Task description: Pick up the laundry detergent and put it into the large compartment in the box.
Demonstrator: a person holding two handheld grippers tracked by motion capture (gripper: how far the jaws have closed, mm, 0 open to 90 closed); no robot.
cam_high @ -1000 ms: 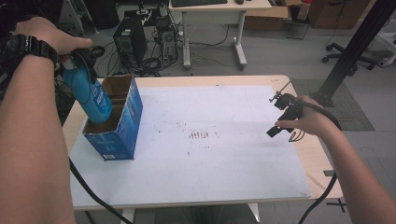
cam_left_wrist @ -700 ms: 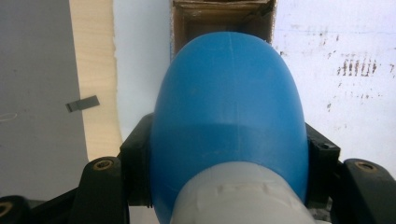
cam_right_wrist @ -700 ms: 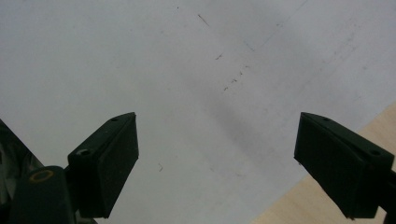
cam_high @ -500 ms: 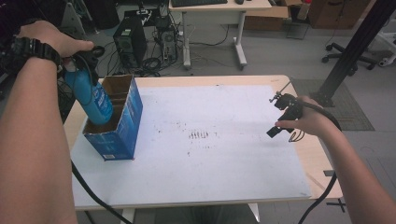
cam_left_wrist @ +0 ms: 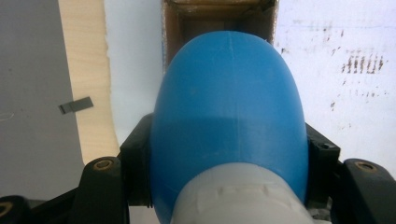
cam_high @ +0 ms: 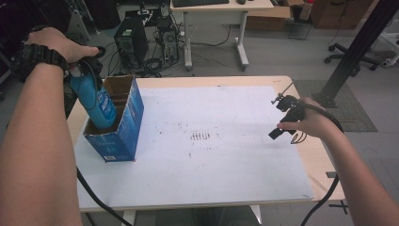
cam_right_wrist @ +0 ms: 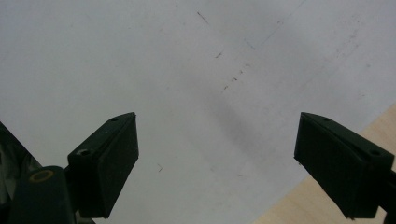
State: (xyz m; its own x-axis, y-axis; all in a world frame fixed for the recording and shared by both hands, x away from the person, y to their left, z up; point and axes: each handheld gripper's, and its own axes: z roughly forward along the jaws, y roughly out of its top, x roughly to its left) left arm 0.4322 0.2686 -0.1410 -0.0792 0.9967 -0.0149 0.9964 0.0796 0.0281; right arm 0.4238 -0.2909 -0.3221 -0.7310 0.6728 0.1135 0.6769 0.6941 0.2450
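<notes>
Blue bottle (cam_left_wrist: 229, 116) pinched in left tongs (cam_left_wrist: 229, 154), base inside box (cam_high: 123, 123); right tongs (cam_right_wrist: 217, 163) spread.

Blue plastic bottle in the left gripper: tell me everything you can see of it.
The blue plastic bottle has a rounded, glossy body with white print and a pale grey cap end. The left gripper is clamped on its sides near that end. It tilts, lower end inside the open blue cardboard box at the table's left. Whether it touches the box's bottom is hidden.
</notes>
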